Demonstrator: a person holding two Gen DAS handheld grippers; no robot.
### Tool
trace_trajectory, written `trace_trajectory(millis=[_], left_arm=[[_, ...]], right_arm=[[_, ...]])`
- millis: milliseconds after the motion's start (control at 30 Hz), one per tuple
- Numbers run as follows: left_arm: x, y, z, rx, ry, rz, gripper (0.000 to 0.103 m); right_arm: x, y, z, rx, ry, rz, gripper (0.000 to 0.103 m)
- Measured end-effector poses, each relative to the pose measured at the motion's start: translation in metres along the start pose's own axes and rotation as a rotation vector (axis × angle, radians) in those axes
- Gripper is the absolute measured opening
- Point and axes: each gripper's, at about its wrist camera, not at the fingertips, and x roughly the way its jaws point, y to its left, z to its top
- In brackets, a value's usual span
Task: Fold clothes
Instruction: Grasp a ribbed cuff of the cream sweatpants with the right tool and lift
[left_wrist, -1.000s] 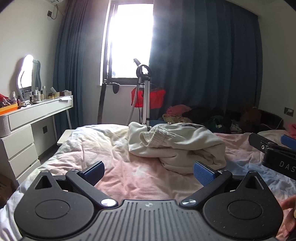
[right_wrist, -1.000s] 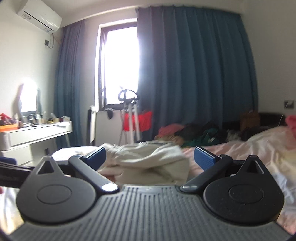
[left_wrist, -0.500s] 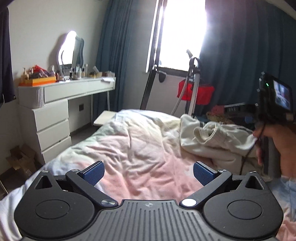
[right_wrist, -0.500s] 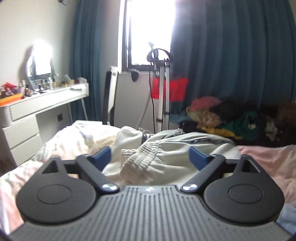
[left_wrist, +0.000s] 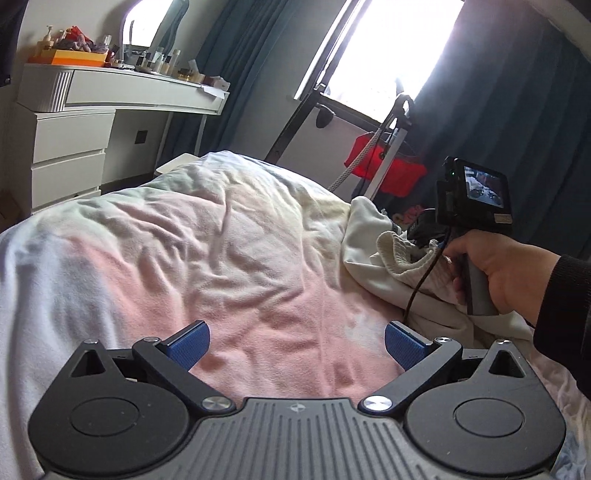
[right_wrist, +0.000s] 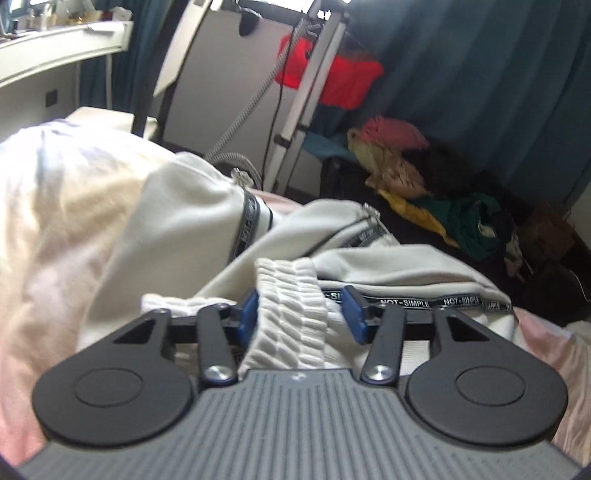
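A crumpled cream garment (right_wrist: 184, 221) with black lettered tape lies on the pink and white bedspread (left_wrist: 229, 258). Its ribbed cuff (right_wrist: 291, 306) sits between the blue pads of my right gripper (right_wrist: 301, 314), whose jaws are half closed around it, the pads touching or nearly touching the cloth. In the left wrist view the garment (left_wrist: 373, 254) lies at the right, with the right gripper's handle (left_wrist: 476, 280) in a hand over it. My left gripper (left_wrist: 295, 345) is open and empty, low over the bare bedspread, left of the garment.
A white dresser (left_wrist: 70, 140) with bottles stands at the left. A garment steamer stand with a red bag (left_wrist: 384, 166) stands past the bed's far edge below the window. A pile of coloured clothes (right_wrist: 424, 184) lies by the dark curtains.
My right gripper has dropped onto the garment and its jaws have narrowed around the ribbed cuff. My left gripper has swung left and tilted down over the bare bedspread.
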Motion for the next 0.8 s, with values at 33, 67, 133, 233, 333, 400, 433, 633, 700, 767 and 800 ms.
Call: trace_trajectory(millis=[33, 67, 133, 233, 333, 400, 433, 633, 700, 767, 800], left_arm=[[-0.001, -0.002, 0.000, 0.004, -0.007, -0.004, 0.102], [-0.003, -0.003, 0.000, 0.005, -0.014, -0.005, 0.102], [-0.006, -0.005, 0.000, 0.006, -0.030, -0.007, 0.103], [-0.014, -0.009, 0.000, 0.006, -0.046, 0.008, 0.103], [-0.024, -0.012, 0.000, 0.015, -0.049, 0.006, 0.103], [-0.032, -0.015, 0.001, 0.015, -0.059, -0.001, 0.103], [-0.038, -0.017, 0.001, 0.022, -0.071, 0.010, 0.103], [-0.070, -0.029, -0.003, 0.050, -0.100, -0.008, 0.103], [-0.078, -0.034, -0.007, 0.050, -0.077, -0.045, 0.103], [-0.081, -0.036, -0.014, 0.033, -0.020, -0.098, 0.103], [-0.082, -0.038, -0.017, 0.026, 0.010, -0.125, 0.103]], right_arm=[[-0.005, -0.003, 0.001, 0.007, -0.011, -0.004, 0.033], [-0.011, -0.005, 0.002, 0.013, -0.022, -0.010, 0.031], [-0.028, -0.013, 0.004, 0.001, -0.044, -0.026, 0.023], [-0.072, -0.033, 0.007, -0.010, -0.100, -0.062, 0.017], [-0.130, -0.069, 0.007, 0.015, -0.171, -0.078, 0.017], [-0.171, -0.099, 0.002, 0.063, -0.213, -0.066, 0.016], [-0.194, -0.114, -0.004, 0.085, -0.231, -0.057, 0.016], [-0.312, -0.180, -0.079, 0.187, -0.306, 0.066, 0.015], [-0.340, -0.192, -0.117, 0.229, -0.302, 0.112, 0.015], [-0.357, -0.199, -0.161, 0.270, -0.283, 0.150, 0.015], [-0.362, -0.202, -0.182, 0.293, -0.269, 0.166, 0.015]])
